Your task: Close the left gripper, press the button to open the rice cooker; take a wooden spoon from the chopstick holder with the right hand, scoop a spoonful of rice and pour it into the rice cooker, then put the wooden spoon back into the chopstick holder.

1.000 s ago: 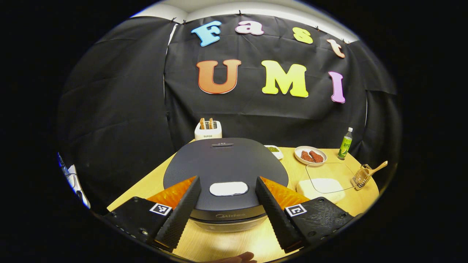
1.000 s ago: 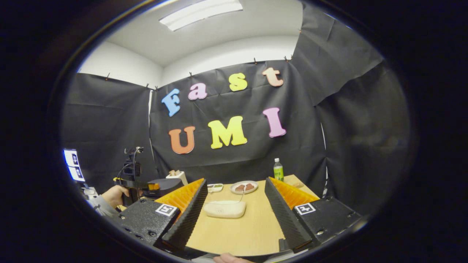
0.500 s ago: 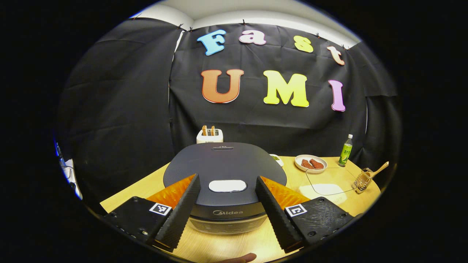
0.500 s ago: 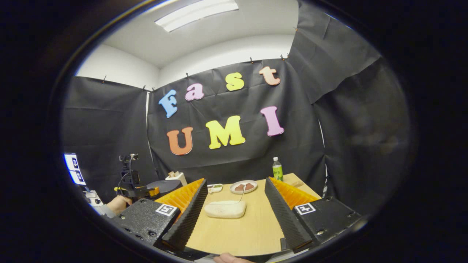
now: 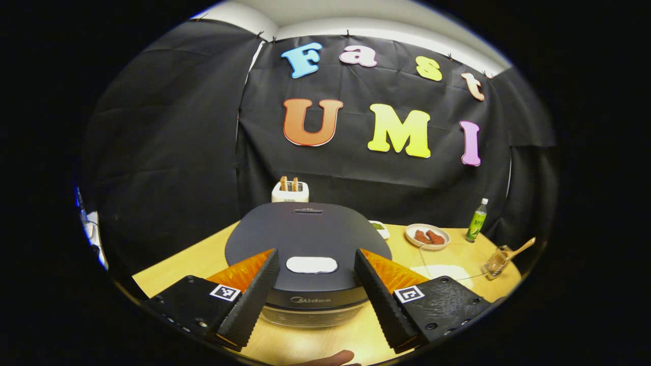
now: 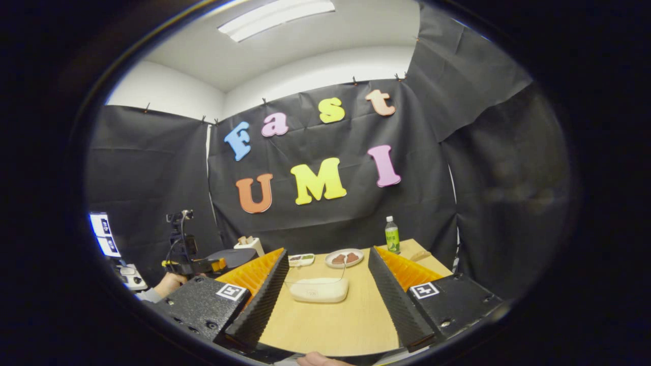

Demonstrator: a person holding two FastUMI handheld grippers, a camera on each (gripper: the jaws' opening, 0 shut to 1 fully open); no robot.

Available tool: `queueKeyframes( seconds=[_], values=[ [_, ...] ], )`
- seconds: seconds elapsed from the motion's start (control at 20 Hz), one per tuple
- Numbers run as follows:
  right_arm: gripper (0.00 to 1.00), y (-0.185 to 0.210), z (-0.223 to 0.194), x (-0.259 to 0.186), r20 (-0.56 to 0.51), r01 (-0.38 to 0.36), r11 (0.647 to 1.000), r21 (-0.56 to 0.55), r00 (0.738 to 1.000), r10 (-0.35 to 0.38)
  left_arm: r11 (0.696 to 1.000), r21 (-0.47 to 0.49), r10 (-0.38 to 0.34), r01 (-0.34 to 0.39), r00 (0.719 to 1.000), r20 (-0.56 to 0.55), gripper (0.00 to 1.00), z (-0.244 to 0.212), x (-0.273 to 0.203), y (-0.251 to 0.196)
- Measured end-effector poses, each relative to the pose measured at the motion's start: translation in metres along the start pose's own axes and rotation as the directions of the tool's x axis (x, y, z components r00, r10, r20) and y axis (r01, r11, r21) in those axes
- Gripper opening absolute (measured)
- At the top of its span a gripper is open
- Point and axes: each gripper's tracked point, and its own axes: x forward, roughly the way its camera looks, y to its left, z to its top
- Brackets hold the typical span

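Pale wood grain covers the surface [image 5: 203, 254] in the left gripper view, closed in behind by black cloth hung as the booth's wall. The rice cooker [image 5: 307, 239], dark, round and finely textured with its lid down, sits in the middle; its white oval button [image 5: 312, 265] lies between the fingers of the left gripper [image 5: 311, 292], which stand wide apart and hold nothing. Behind the rice cooker is a white toaster [image 5: 290, 191] with two slices in it. To the right of the rice cooker lie a white plate [image 5: 427, 236] of brown pieces, a green bottle [image 5: 476, 220], a shallow clear container of rice [image 5: 447, 267], and, farthest right, the clear chopstick holder [image 5: 497, 260] with the wooden spoon [image 5: 519, 247] leaning out of it. Against half a second ago, the rice cooker looks slightly smaller and lower.

In the right gripper view, white walls and a ceiling light show above the cloth. The right gripper [image 6: 325, 305] is spread open and empty over bare wood, with the rice container beyond its fingers. Far left of that container a hand [image 6: 170, 279] holds the left gripper, a little higher than before.
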Motion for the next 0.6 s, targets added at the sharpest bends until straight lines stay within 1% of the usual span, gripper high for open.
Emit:
queueKeyframes(
  seconds=[0.05,0.1,0.15,0.2,0.25,0.3,0.35,0.4,0.45,0.6],
  values=[
    [1.0,0.0,-0.001,0.002,-0.001,0.001,1.0,-0.004,1.0,-0.001,1.0,0.014,-0.01,0.01,1.0,-0.004,0.92,0.007,-0.002,-0.006],
    [0.99,-0.001,-0.002,0.001,-0.003,0.004,1.0,-0.005,1.0,-0.004,0.998,0.064,0.019,-0.02,1.0,0.02,0.94,0.016,-0.005,-0.001],
    [1.0,-0.002,-0.001,0.001,-0.001,0.007,1.0,-0.007,1.0,-0.007,0.993,0.114,0.038,-0.044,0.998,0.052,0.95,0.029,-0.009,0.004],
    [1.0,-0.002,0.002,0.0,0.008,0.011,1.0,-0.01,1.0,-0.011,0.99,0.134,0.038,-0.046,0.998,0.059,0.94,0.036,-0.015,0.003],
    [0.98,-0.003,0.006,0.0,0.018,0.018,1.0,-0.02,1.0,-0.017,0.989,0.143,0.029,-0.035,0.999,0.043,0.94,0.038,-0.02,-0.004],
    [1.0,-0.006,0.009,0.001,0.024,0.03,0.999,-0.029,0.999,-0.029,0.989,0.147,0.023,-0.028,0.999,0.039,0.95,0.044,-0.028,-0.009],
    [0.98,-0.011,0.009,0.002,0.028,0.045,0.998,-0.035,0.999,-0.044,0.987,0.157,0.017,-0.027,0.998,0.065,0.95,0.055,-0.036,-0.013],
    [0.98,-0.015,0.011,0.004,0.029,0.06,0.997,-0.039,0.998,-0.059,0.985,0.168,0.02,-0.036,0.995,0.097,0.95,0.069,-0.044,-0.014],
    [1.0,-0.02,0.01,0.006,0.019,0.076,0.996,-0.038,0.997,-0.075,0.985,0.168,0.022,-0.042,0.993,0.115,0.95,0.078,-0.054,-0.016],
    [1.0,-0.025,0.005,0.01,-0.021,0.096,0.995,-0.032,0.995,-0.097,0.99,0.137,0.005,-0.025,0.99,0.142,0.94,0.094,-0.084,-0.031]
  ],
)
